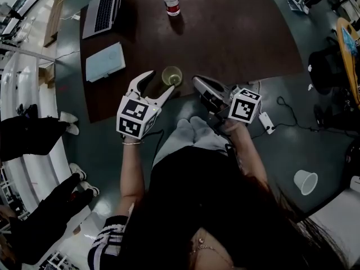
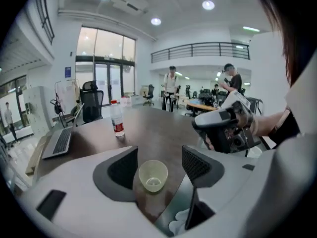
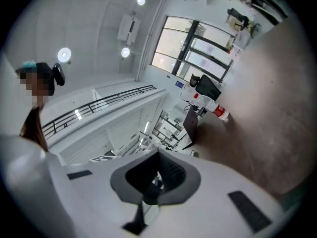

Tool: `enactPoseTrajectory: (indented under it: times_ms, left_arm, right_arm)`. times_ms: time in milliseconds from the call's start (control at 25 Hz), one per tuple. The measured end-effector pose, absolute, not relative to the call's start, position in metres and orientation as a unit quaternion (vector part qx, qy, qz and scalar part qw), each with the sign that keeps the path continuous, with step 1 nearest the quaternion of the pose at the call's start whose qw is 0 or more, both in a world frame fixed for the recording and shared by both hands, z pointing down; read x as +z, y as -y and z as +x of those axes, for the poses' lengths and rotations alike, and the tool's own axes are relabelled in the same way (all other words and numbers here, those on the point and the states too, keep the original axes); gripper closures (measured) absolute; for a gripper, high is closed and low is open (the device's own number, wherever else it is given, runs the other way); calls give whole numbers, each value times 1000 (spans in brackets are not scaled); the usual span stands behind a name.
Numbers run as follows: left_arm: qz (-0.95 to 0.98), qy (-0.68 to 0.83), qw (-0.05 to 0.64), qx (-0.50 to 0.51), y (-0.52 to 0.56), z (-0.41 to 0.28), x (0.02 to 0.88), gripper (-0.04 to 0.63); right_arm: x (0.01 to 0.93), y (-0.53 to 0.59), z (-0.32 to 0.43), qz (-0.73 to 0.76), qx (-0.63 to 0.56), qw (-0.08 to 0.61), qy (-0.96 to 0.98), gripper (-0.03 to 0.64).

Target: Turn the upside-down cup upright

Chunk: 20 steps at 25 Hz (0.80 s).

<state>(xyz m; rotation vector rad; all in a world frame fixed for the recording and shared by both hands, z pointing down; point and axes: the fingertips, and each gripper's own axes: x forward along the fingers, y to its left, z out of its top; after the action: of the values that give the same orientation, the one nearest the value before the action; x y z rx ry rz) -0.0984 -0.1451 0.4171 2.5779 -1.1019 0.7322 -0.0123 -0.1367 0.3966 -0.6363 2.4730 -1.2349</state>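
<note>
Yellowish clear plastic: the cup (image 1: pixel 172 76) stands mouth up on the dark brown worktop (image 1: pixel 236 32), close to its near edge. I can see no print on it.

Writing: the bottle (image 1: pixel 171 1) at the far side wears a red label, with lettering too small to read. The open laptop (image 1: pixel 104 10) far left and the pale flat box (image 1: pixel 105 61) nearer me show nothing legible. Each tool carries a marker cube (image 1: pixel 135 117) of black-and-white squares, pattern only, no words.

Left tool (image 1: pixel 156 86): held over the worktop's near edge, nose tipped down toward the cup, jaws apart. In the left gripper view the cup sits in the gap between the dark pads (image 2: pixel 197 165) and touches neither.

Right tool (image 1: pixel 197 83): jaws together, nothing between them. It is held about level beside the left one, just right of the cup. It is rolled over, so the worktop runs slantwise in the right gripper view, with the bottle at its far end.

A second cup (image 1: pixel 305 181), paler, lies on the grey floor well off to my right.
</note>
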Motion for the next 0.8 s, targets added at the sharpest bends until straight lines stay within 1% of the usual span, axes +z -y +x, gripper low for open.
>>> enactPoseTrajectory:
  times_ms: [120, 240, 440, 560, 800]
  left_arm:
    - [884, 405, 134, 191, 141, -106, 400, 336]
    - [880, 429, 138, 153, 137, -115, 389, 374]
    - [867, 462, 145, 113, 135, -130, 380, 443]
    - [863, 471, 158, 92, 132, -136, 379, 464]
    - [846, 502, 165, 65, 131, -150, 375, 570]
  right_arm:
    - [397, 137, -18, -235, -393, 115, -881, 600]
    - [397, 137, -25, -251, -351, 75, -899, 600]
    - [395, 139, -32, -275, -286, 20, -917, 600]
    - [393, 141, -32, -297, -241, -10, -924, 600]
    - [389, 144, -30, -334, -151, -64, -928, 600]
